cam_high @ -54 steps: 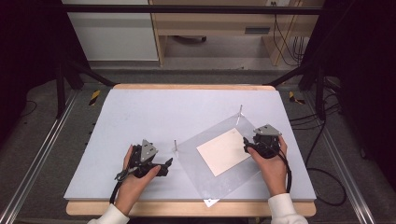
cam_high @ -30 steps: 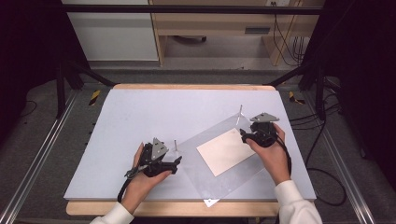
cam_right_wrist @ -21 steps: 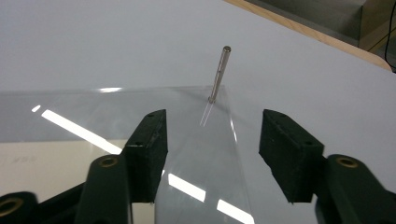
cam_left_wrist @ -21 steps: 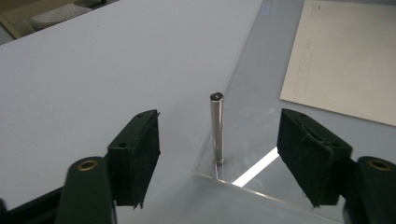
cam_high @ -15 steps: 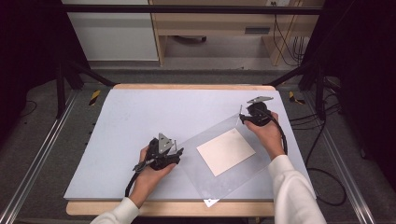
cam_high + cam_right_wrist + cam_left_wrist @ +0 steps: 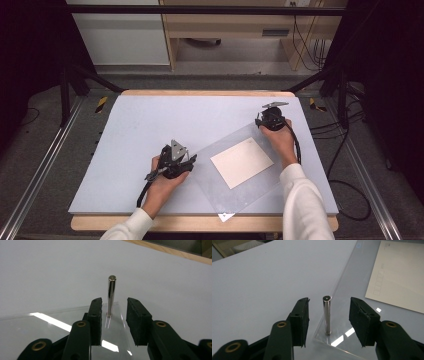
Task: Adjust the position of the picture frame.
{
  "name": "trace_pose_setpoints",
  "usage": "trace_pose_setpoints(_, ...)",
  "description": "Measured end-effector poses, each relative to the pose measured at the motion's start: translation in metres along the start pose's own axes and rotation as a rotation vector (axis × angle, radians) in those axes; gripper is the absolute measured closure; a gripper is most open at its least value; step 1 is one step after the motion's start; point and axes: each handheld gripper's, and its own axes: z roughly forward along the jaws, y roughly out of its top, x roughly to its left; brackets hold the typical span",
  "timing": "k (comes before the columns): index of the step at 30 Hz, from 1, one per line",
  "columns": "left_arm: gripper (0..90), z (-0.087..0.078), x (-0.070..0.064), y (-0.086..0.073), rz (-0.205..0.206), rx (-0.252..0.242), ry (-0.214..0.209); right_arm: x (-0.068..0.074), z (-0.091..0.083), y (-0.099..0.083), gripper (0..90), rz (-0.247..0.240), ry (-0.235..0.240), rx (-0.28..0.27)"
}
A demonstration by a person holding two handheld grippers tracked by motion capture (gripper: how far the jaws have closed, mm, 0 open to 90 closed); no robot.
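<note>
A clear acrylic sheet (image 6: 235, 170) lies tilted on the pale table with a cream card (image 6: 242, 162) under or on it. A thin metal post stands at each of two corners. My left gripper (image 6: 189, 161) is at the sheet's left corner; in the left gripper view its open jaws straddle the upright post (image 6: 327, 315) without touching it. My right gripper (image 6: 259, 121) is at the far corner; in the right gripper view its open jaws sit on either side of the base of that corner's post (image 6: 110, 295). The card (image 6: 402, 275) lies to the right in the left gripper view.
The table's wooden front edge (image 6: 200, 223) runs below the sheet's near corner, where a small white tag (image 6: 225, 216) lies. Bare tabletop (image 6: 150, 125) spreads to the left and back. Cables (image 6: 345, 165) hang off the right side.
Both hands have moved forward over the table. The left gripper came right to the sheet's left corner post. The right gripper went from the sheet's right edge up to the far corner post.
</note>
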Motion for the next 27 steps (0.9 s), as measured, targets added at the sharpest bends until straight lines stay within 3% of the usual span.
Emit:
trace_pose_setpoints(10, 57.6, 0.002, 0.000, -0.003, -0.031, -0.004, -0.001, 0.001, 0.010, -0.002, 74.2, 0.005, 0.003, -0.002)
trace_pose_setpoints(27, 58.4, 0.003, -0.001, -0.008, -0.032, 0.002, 0.005, 0.004, 0.018, -0.003, 83.9, -0.001, -0.004, -0.014)
